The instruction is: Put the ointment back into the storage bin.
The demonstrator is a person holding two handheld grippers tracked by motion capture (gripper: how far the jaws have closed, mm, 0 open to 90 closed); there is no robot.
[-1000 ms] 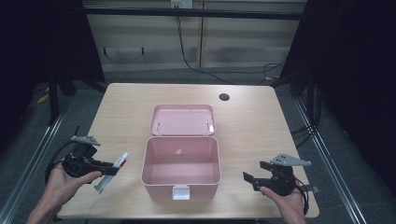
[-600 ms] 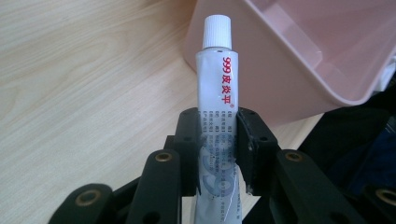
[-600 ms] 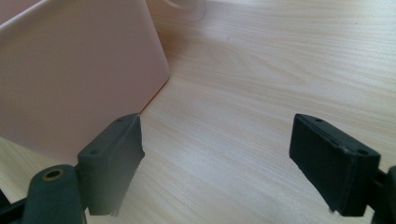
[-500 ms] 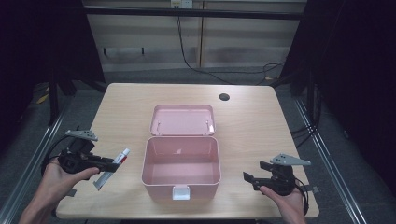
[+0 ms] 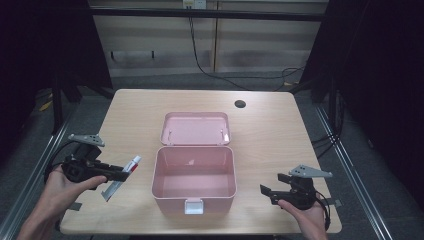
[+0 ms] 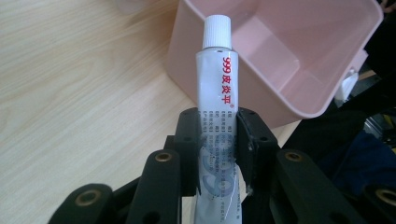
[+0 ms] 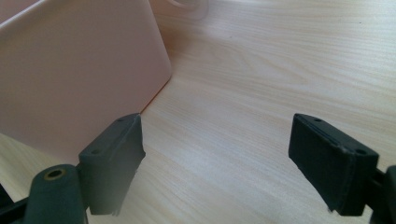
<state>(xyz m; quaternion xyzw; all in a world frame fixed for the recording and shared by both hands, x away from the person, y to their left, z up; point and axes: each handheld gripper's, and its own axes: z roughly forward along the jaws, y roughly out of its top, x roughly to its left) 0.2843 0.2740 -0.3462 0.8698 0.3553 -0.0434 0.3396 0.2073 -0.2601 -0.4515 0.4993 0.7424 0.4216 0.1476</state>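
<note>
A pink box (image 5: 194,176) stands open in the middle of the table, its lid (image 5: 196,128) laid back behind it. My left gripper (image 5: 121,175) is left of the box, shut on a white ointment tube (image 5: 121,177) with a white cap and red lettering. In the left gripper view the tube (image 6: 216,93) stands between the jaws with its cap toward the box (image 6: 299,56). My right gripper (image 5: 266,192) rests low at the box's right, open with nothing between its fingers (image 7: 116,158). The box's outer wall (image 7: 79,79) is close on its left.
A wooden table (image 5: 280,145) holds everything. A dark round hole (image 5: 240,104) sits near its far right edge. A white latch (image 5: 193,206) hangs on the box's front. Metal rails run along both sides of the table, and cables lie on the floor behind.
My left gripper has lifted the tube and drawn slightly left and toward the person, tilting the tube. The right gripper has stayed in place.
</note>
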